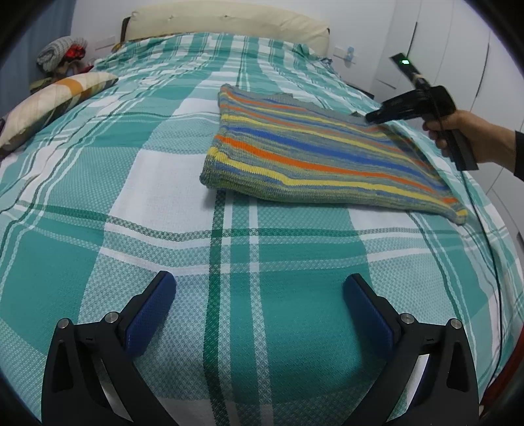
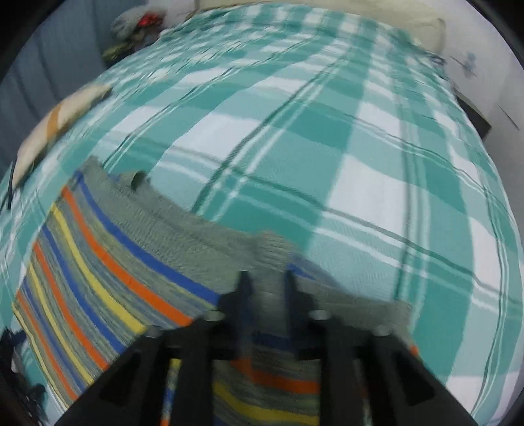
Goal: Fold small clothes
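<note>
**On the bed: right claw at sweater's grey edge, left claw idle**

On the bed [image 1: 137,209], covered in teal-and-white plaid, a folded striped sweater [image 1: 314,154] lay flat, right of centre in the left wrist view. Stripes were orange, blue, yellow and grey-green. Its long axis ran along the stripes, from the rounded folded end at near left toward the bed's right edge. The grey ribbed edge faced the headboard [image 1: 226,19].

The left claw [image 1: 258,311] hovered over bare bedspread, near side of the sweater and apart from it, jaws spread wide, blue pads [image 1: 150,314] with nothing between them.

The right claw [image 2: 264,288], held in a hand [image 1: 458,127], sat over the sweater's far right part at the grey edge. Jaws were narrow, with grey knit between the fingertips; the right wrist view was blurred, so I could not tell whether the pads pressed on the fabric.

A patterned pillow [image 1: 55,98] lay at the bed's left edge, well apart from the sweater. A heap of clothes [image 1: 62,54] sat beyond it. A black cable [image 1: 488,236] trailed down the right side.
</note>
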The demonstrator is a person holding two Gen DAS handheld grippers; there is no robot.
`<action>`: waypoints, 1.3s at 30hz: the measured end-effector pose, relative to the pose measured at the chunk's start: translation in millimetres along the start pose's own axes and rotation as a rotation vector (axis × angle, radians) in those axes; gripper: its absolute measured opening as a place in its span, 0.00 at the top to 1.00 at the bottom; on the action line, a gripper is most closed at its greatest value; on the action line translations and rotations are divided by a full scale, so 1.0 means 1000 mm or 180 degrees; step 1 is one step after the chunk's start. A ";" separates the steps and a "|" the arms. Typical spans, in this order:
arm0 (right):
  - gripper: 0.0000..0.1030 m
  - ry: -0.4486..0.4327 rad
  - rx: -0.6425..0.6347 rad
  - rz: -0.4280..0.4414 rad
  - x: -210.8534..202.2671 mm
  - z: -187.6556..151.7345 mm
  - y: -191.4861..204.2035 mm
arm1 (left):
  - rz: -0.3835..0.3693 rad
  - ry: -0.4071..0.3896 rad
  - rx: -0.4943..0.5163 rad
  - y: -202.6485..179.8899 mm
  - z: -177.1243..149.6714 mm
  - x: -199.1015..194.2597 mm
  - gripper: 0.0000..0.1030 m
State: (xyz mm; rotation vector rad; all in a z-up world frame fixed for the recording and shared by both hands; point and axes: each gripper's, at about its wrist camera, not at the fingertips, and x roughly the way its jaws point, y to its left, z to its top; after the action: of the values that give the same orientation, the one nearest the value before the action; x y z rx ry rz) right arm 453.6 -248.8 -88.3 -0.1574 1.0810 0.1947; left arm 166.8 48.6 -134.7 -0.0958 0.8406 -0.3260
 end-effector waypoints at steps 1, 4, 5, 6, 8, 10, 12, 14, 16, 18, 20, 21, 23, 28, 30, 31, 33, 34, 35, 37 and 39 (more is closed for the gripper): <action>0.71 -0.0106 0.0143 0.0035 -0.011 -0.003 -0.013 | 0.0001 0.0000 0.0001 0.000 0.000 0.000 0.01; 0.71 -0.0272 0.0535 0.0123 -0.039 -0.020 -0.045 | 0.0004 -0.0001 0.0003 -0.001 0.000 0.000 0.01; 0.71 -0.0276 0.0599 0.0154 -0.045 -0.025 -0.050 | 0.0004 -0.0001 0.0004 0.000 0.000 0.000 0.01; 0.72 -0.0277 0.0620 0.0236 -0.054 -0.037 -0.052 | 0.0005 -0.0001 0.0004 -0.001 0.000 0.000 0.01; 0.72 -0.0215 0.0446 0.0455 -0.064 -0.058 -0.041 | 0.0009 -0.0001 0.0007 -0.001 0.000 0.000 0.01; 0.76 -0.0068 0.0184 0.0672 -0.061 -0.084 -0.021 | 0.0010 -0.0002 0.0008 -0.001 0.000 0.000 0.01; 0.79 0.0156 -0.0043 0.0306 -0.043 -0.109 -0.014 | 0.0015 -0.0001 0.0014 -0.001 0.000 0.000 0.01; 1.00 0.0109 0.0228 0.0070 -0.041 -0.128 -0.036 | 0.0040 -0.0002 0.0026 -0.002 0.000 0.000 0.01; 0.91 0.0005 0.0620 -0.0233 -0.055 -0.134 -0.060 | 0.0058 -0.0008 0.0034 -0.002 0.000 -0.001 0.01; 0.91 -0.0118 0.0792 -0.0176 -0.068 -0.133 -0.069 | 0.0069 -0.0001 0.0035 -0.002 0.000 0.000 0.01; 0.90 -0.0180 0.0770 -0.0012 -0.076 -0.122 -0.065 | 0.0079 0.0000 0.0040 -0.002 0.000 0.000 0.01; 0.88 -0.0223 0.0697 0.0006 -0.078 -0.113 -0.059 | 0.0078 0.0001 0.0040 -0.002 0.000 0.000 0.01; 0.73 -0.0307 0.0619 -0.0010 -0.074 -0.095 -0.052 | 0.0081 -0.0002 0.0042 -0.002 0.000 0.000 0.01; 0.69 -0.0208 0.0812 -0.0182 -0.038 -0.065 -0.061 | 0.0072 -0.0002 0.0040 -0.002 0.000 0.000 0.01; 0.90 -0.0043 0.0852 -0.0206 -0.021 -0.065 -0.070 | 0.0067 -0.0003 0.0038 -0.003 0.000 -0.001 0.01; 0.95 -0.0053 0.0842 -0.0175 -0.022 -0.064 -0.070 | 0.0065 -0.0006 0.0036 -0.003 0.000 -0.001 0.01; 0.95 -0.0330 0.0917 -0.0203 -0.040 -0.069 -0.076 | 0.0067 -0.0010 0.0036 -0.003 0.000 0.000 0.01; 0.95 -0.0405 0.1001 -0.0281 -0.044 -0.072 -0.082 | 0.0067 -0.0009 0.0037 -0.002 0.000 0.000 0.01; 0.95 -0.0350 0.1100 -0.0324 -0.040 -0.076 -0.090 | 0.0070 -0.0003 0.0038 -0.003 0.000 0.000 0.01; 0.94 -0.0116 0.1211 -0.0209 -0.024 -0.081 -0.098 | 0.0074 -0.0005 0.0040 -0.003 0.000 -0.001 0.01; 0.80 -0.0163 0.1201 -0.0202 -0.027 -0.080 -0.095 | 0.0078 -0.0003 0.0043 -0.003 0.000 -0.001 0.01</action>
State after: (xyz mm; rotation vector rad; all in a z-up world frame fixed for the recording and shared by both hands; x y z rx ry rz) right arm 394.5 -361.2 -98.5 0.1515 1.0417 -0.0637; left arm 165.4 45.7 -133.9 -0.0729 0.8380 -0.3085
